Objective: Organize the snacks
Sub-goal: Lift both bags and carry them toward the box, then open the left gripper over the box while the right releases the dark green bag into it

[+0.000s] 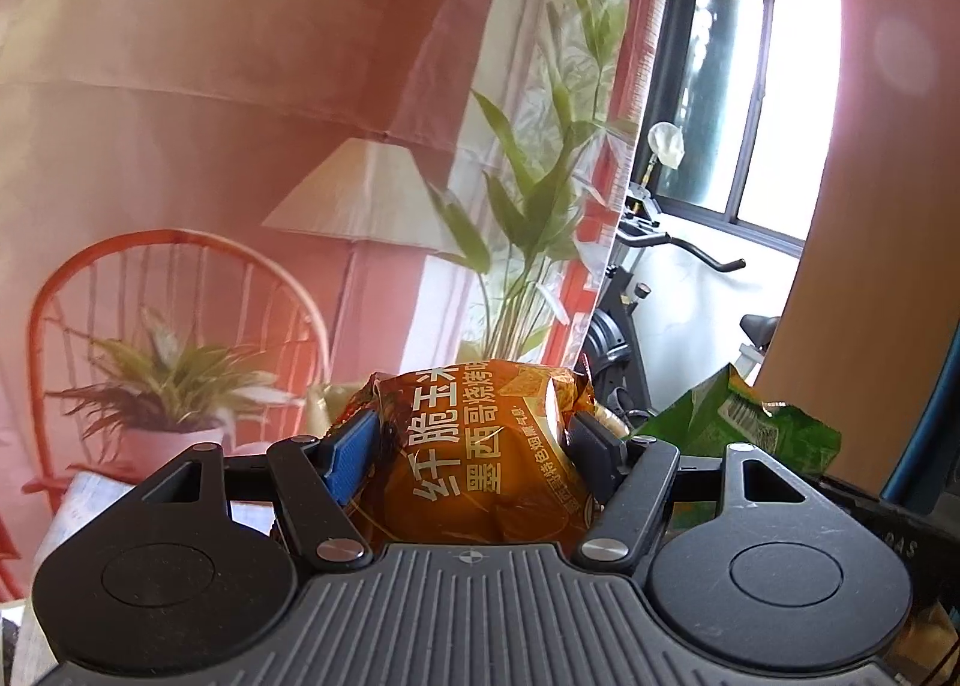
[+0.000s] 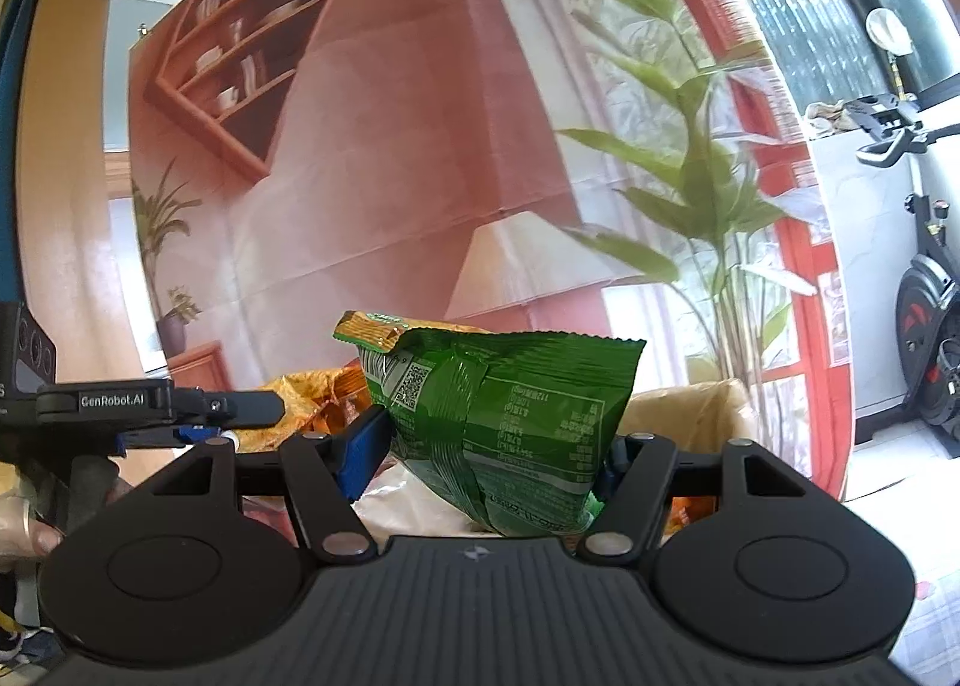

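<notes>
My left gripper (image 1: pixel 465 446) is shut on an orange snack bag (image 1: pixel 480 458) with white Chinese lettering and holds it raised in front of the backdrop. My right gripper (image 2: pixel 489 446) is shut on a green snack bag (image 2: pixel 510 422), also raised. The green bag shows at the right of the left wrist view (image 1: pixel 738 428). The orange bag (image 2: pixel 312 392) and the left gripper (image 2: pixel 240 407) show at the left of the right wrist view. Both bags hide what lies below them.
A printed room backdrop (image 1: pixel 240 116) hangs close ahead. A brown cardboard panel (image 1: pixel 870 206) stands at the right. An exercise bike (image 2: pixel 924 338) stands by a window. A tan paper bag or box rim (image 2: pixel 708 404) sits behind the green bag.
</notes>
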A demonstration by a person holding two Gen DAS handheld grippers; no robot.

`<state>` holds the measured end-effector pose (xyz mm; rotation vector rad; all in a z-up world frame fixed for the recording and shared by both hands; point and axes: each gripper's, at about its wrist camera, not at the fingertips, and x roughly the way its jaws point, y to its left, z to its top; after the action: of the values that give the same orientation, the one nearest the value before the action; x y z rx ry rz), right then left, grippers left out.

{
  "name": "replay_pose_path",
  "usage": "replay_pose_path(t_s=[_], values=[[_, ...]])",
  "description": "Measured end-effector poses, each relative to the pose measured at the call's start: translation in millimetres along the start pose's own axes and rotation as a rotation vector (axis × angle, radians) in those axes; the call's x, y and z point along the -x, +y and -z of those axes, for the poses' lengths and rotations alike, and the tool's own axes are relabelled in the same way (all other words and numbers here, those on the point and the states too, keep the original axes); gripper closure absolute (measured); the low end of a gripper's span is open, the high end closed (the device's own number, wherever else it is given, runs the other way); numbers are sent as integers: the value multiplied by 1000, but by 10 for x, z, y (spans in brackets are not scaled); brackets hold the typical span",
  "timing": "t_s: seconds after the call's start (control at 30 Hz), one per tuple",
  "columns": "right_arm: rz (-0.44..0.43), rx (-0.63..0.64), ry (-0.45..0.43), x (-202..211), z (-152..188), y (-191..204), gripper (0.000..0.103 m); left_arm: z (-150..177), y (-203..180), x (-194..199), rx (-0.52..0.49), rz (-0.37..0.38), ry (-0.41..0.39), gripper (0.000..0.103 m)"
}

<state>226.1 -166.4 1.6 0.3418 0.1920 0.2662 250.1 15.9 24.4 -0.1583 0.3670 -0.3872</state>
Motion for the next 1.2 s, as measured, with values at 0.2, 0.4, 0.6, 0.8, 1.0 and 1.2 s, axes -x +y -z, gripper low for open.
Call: replay_pose_path(t_s=[0.2, 0.4, 0.6, 0.8, 1.0, 1.2], values=[[43, 31, -9, -142, -82, -104, 36, -132, -9, -612, -32, 0, 57, 31], [83, 25, 15, -310, -79, -235, 36, -93, 78, -1130, -50, -26, 128, 31], [106, 8, 60, -483, -15, -333, 36, -31, 162, -1451, -66, -45, 188, 30], [107, -7, 105, -685, 46, -359, 37, -98, 314, -1473, -12, -39, 171, 22], [83, -33, 141, -879, 89, -322, 37, -148, 394, -1316, 4, -39, 144, 22], [8, -69, 200, -1143, 119, -185, 37, -159, 523, -1045, 30, -54, 116, 22]])
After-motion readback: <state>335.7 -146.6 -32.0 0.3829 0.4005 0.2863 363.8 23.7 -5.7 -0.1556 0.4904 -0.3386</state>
